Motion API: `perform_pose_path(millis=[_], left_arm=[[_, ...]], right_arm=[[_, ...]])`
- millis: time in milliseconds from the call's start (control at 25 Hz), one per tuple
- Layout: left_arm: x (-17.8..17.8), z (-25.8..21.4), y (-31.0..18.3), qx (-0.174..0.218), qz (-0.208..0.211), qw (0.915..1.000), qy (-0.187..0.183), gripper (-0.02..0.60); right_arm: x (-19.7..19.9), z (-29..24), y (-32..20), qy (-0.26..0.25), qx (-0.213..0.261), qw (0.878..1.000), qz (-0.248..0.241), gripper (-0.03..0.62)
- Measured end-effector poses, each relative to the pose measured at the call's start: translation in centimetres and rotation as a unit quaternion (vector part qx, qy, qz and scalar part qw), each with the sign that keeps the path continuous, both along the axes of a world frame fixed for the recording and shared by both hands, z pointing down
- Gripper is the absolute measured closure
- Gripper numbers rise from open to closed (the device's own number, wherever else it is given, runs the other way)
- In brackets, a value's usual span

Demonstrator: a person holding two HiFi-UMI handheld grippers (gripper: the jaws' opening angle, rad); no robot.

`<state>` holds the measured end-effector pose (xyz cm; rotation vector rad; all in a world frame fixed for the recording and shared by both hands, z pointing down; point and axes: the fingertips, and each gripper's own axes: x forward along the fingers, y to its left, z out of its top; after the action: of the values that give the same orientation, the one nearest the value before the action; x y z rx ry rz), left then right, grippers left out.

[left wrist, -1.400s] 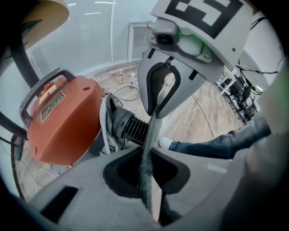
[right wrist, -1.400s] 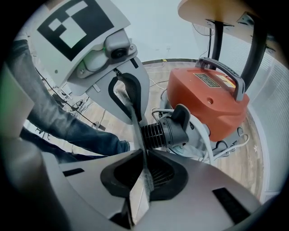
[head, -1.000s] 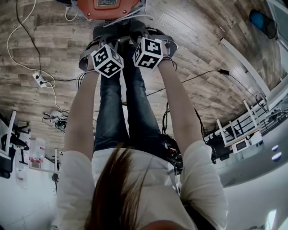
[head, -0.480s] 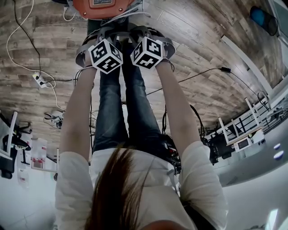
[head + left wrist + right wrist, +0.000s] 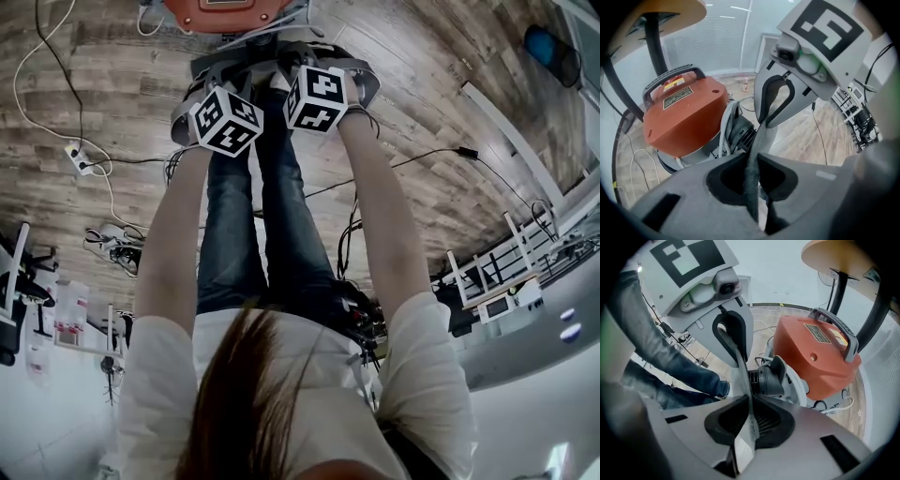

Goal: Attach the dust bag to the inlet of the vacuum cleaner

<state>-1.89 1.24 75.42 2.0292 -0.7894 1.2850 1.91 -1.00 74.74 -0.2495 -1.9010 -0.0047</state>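
There are two grippers, one bag and one vacuum cleaner. The left hand-held gripper (image 5: 753,157) and the right hand-held gripper (image 5: 749,401) are each clamped on a fold of the single grey woven-fabric dust bag (image 5: 761,138). The left jaws have just been opening slightly, with the cloth still between them. The bag hangs as a thin, limp, creased strip stretched between both grippers, just beside the one black ribbed inlet (image 5: 766,378) of the orange dome-topped plastic vacuum cleaner (image 5: 686,115). The cleaner stands on the wood-plank floor (image 5: 422,112).
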Motion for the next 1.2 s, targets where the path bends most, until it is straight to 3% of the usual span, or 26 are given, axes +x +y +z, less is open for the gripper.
perform_pose_path(millis=[120, 360, 680, 840, 1200], left_arm=[[0.0, -0.1, -0.1, 0.001, 0.008, 1.0000, 0.001, 0.525], [0.2, 0.0, -0.9, 0.011, 0.094, 0.9954, -0.015, 0.522], [0.4, 0.1, -1.5, 0.005, 0.154, 0.9879, -0.018, 0.514], [0.4, 0.1, -1.4, 0.009, 0.126, 0.9919, -0.016, 0.514], [0.4, -0.3, -0.8, 0.026, 0.037, 0.9990, -0.004, 0.518]], right_arm=[[0.0, 0.0, -0.1, -0.006, -0.002, 1.000, 0.015, 0.557], [0.5, 0.0, -0.1, -0.026, -0.006, 0.994, 0.104, 0.557], [0.7, -0.1, 0.1, -0.031, -0.007, 0.991, 0.132, 0.558], [0.7, 0.0, 0.1, -0.026, -0.001, 0.994, 0.107, 0.559], [0.2, 0.3, -0.6, -0.011, 0.002, 1.000, -0.016, 0.555]])
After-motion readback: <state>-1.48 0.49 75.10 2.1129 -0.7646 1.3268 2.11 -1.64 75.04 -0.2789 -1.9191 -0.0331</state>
